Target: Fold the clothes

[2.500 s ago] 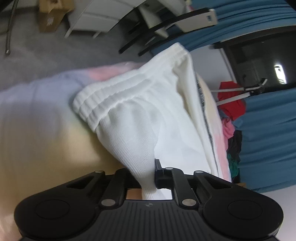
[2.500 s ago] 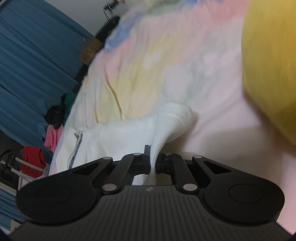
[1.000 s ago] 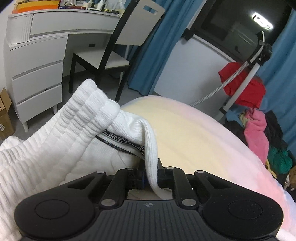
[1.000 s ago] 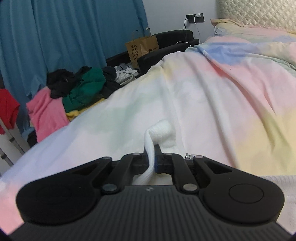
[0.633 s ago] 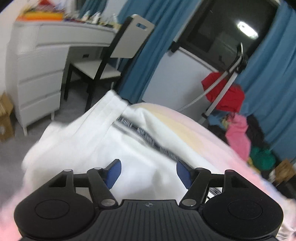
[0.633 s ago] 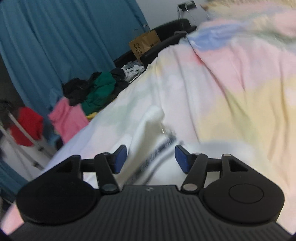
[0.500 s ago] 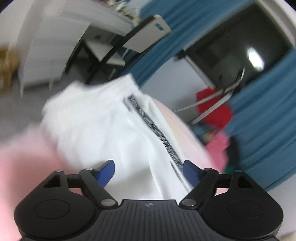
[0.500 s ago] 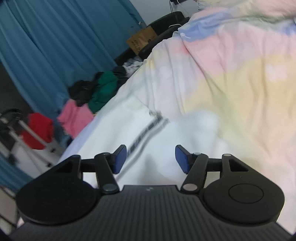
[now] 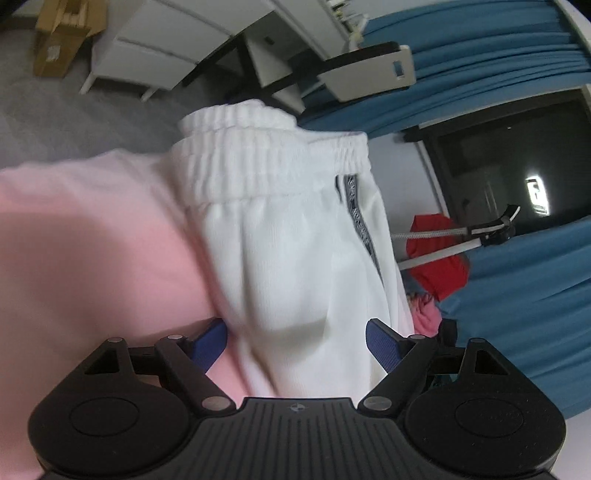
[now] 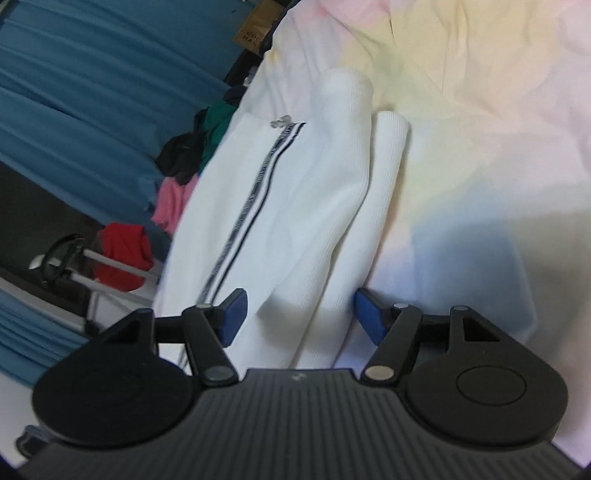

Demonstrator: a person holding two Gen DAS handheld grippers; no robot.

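White ribbed-waist track pants: lower part hidden behind gripper body, fabric blurred. Side-stripe lettering illegible. Brown paper bag cut off at top edge.

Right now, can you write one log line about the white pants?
white pants: lying on bedspread | left gripper: open | right gripper: open | cuffs: side by side

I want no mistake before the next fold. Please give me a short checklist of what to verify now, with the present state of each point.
1. Left gripper open, fingers free of cloth: ok.
2. Right gripper open, holding nothing: ok.
3. White pants resting on the bedspread: ok.
4. Two leg cuffs lying side by side: ok.
5. Waistband flat and even: not ok, it looks bunched.
6. Cloth under the grippers smooth: cannot tell, hidden.
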